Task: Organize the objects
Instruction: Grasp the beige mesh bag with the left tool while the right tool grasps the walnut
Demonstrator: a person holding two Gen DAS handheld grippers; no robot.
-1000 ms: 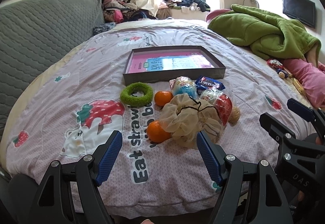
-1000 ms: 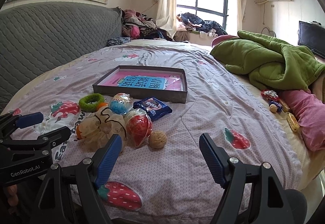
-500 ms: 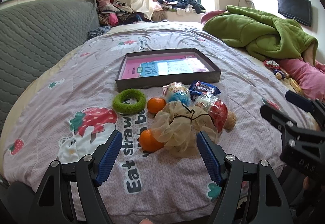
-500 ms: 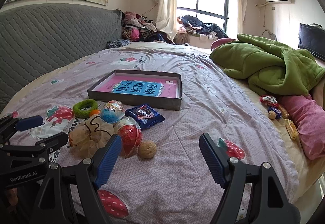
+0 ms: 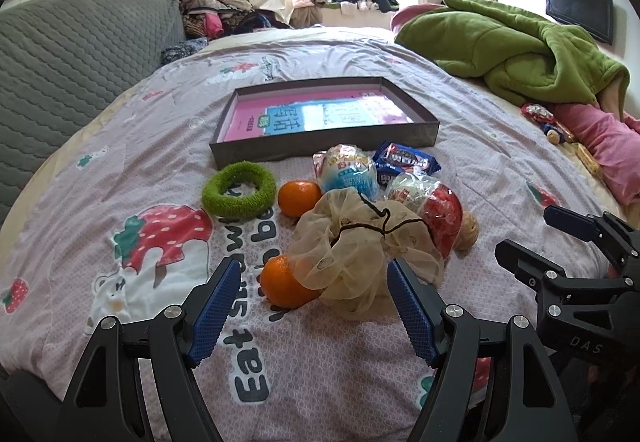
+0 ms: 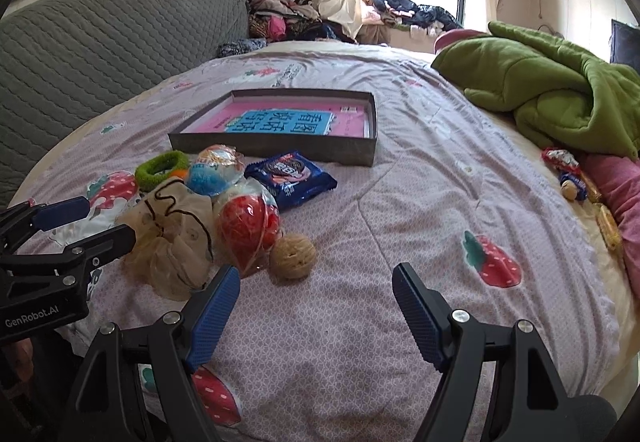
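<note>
Hovering over the near edge of the strawberry-print purple bedspread (image 5: 480, 121), the left gripper (image 5: 310, 302) has its blue-padded jaws spread apart, empty, framing a beige mesh drawstring pouch (image 5: 360, 254) and a round orange tangerine (image 5: 286, 282) touching it. The right gripper (image 6: 316, 302) is likewise splayed wide over bare sheet, near a tan walnut-like ball (image 6: 292, 254). Beyond the pile lies a shallow grey cardboard tray (image 5: 320, 145) holding a pink booklet (image 5: 320, 113).
</note>
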